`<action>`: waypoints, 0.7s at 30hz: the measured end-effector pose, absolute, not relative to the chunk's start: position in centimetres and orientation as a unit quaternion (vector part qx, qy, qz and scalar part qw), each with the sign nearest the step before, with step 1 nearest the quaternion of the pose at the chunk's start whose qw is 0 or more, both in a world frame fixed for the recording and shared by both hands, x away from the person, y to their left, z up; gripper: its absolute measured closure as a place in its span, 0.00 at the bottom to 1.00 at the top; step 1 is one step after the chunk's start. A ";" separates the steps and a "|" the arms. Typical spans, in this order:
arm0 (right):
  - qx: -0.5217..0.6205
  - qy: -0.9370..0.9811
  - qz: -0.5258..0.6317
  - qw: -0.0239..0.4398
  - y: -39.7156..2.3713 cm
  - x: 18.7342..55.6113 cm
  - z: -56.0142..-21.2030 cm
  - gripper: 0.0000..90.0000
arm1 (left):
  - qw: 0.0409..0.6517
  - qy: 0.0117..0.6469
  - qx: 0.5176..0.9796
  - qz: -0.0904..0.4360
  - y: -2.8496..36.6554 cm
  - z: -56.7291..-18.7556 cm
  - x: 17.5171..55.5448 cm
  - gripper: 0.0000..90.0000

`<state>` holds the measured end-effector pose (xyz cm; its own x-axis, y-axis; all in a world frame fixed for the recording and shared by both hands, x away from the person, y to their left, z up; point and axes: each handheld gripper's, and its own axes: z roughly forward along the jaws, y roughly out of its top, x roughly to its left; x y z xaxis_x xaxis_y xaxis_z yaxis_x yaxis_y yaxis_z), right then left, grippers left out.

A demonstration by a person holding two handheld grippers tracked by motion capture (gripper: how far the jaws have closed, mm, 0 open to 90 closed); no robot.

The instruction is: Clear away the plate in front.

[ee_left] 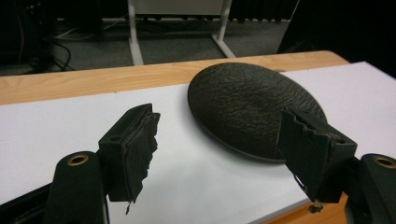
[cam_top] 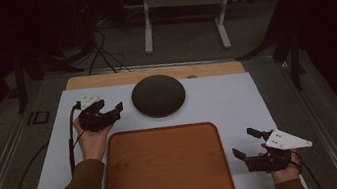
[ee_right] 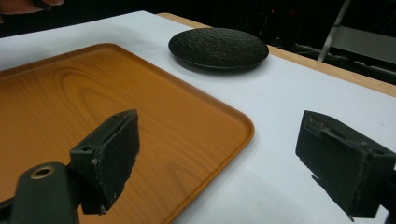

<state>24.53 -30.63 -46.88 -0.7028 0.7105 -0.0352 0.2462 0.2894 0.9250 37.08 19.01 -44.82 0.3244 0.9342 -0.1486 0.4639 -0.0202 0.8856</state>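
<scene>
Nearest the camera lies the wooden tray point(cam_top: 165, 168), resting on the white worktop point(cam_top: 238, 99). Just beyond the tray's far edge sits the dark round plate point(cam_top: 158, 95), upside down. Left of that plate, the left hand-held gripper point(cam_top: 112, 109) hovers with jaws wide, empty. Right of the tray, the right hand-held gripper point(cam_top: 245, 144) is likewise wide and empty.

**Surfaces as I see them**

My plate point(ee_left: 247, 105) looks matt black with a rough, wrinkled texture. The tray point(ee_right: 70, 107) is glossy, smooth wood with clear grain. The mat point(cam_top: 238, 99) looks flat, pale and matt. My jaw pads point(ee_left: 140, 149) look like worn, frayed black rubber or cloth.
</scene>
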 end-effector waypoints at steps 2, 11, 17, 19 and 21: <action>0.311 0.770 0.508 0.228 -30.6 24.5 -46.9 0.15 | 0.464 0.526 0.667 0.252 18.8 -45.0 37.5 0.32; 0.309 0.771 0.508 0.230 -30.6 24.5 -46.8 0.15 | 0.469 0.536 0.659 0.242 18.2 -45.3 39.2 0.33; 0.308 0.771 0.509 0.228 -30.6 24.5 -46.8 0.15 | 0.467 0.538 0.663 0.231 16.9 -45.8 40.4 0.33; 0.307 0.770 0.511 0.228 -30.6 24.4 -46.8 0.15 | 0.465 0.539 0.665 0.226 16.5 -46.1 40.8 0.34; 0.307 0.770 0.511 0.229 -30.6 24.4 -46.8 0.15 | 0.462 0.539 0.668 0.225 16.0 -46.3 41.2 0.34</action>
<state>24.45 -30.62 -46.78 -0.7075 0.7057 -0.0384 0.2384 0.2894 0.9271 41.23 16.01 -46.29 0.3187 0.9271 -0.1972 0.5124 0.0065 0.8587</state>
